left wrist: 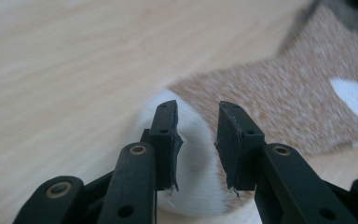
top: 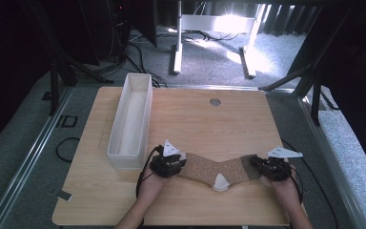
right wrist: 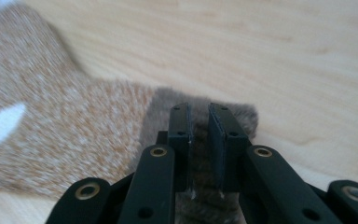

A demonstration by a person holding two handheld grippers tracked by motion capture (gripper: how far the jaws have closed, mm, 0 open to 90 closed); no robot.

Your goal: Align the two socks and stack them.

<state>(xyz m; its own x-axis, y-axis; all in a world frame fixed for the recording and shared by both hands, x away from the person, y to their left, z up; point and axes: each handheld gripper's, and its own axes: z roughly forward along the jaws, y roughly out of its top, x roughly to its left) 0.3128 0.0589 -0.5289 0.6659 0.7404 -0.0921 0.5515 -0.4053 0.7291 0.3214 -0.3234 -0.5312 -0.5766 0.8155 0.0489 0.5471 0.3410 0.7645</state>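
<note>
A brown speckled sock [top: 214, 171] is laid flat near the front edge of the wooden surface [top: 209, 119], at about six o'clock, bent at its white heel [top: 220, 182]. The left gripper [top: 167, 164] is set at the white toe end [left wrist: 193, 154], toward eight o'clock of the sock; its jaws are seen parted by a moderate gap with the toe lying between them, and the pads do not appear to be pressing on it. The right gripper [top: 270, 167] is placed at the darker cuff [right wrist: 200, 116], toward four o'clock; its jaws are narrowed to a thin slot over the cuff, though whether fabric is actually pinched cannot be told.

The sock is judged to be spread out already, while any folding or moving into the white open box [top: 129, 119], standing at ten o'clock on the surface, is judged not yet done.

A small round grommet [top: 214, 101] is set in the surface at twelve o'clock. Beyond it, grey carpet [top: 209, 52], trailing cables [top: 143, 52] and a white stand's legs [top: 176, 59] are seen.
</note>
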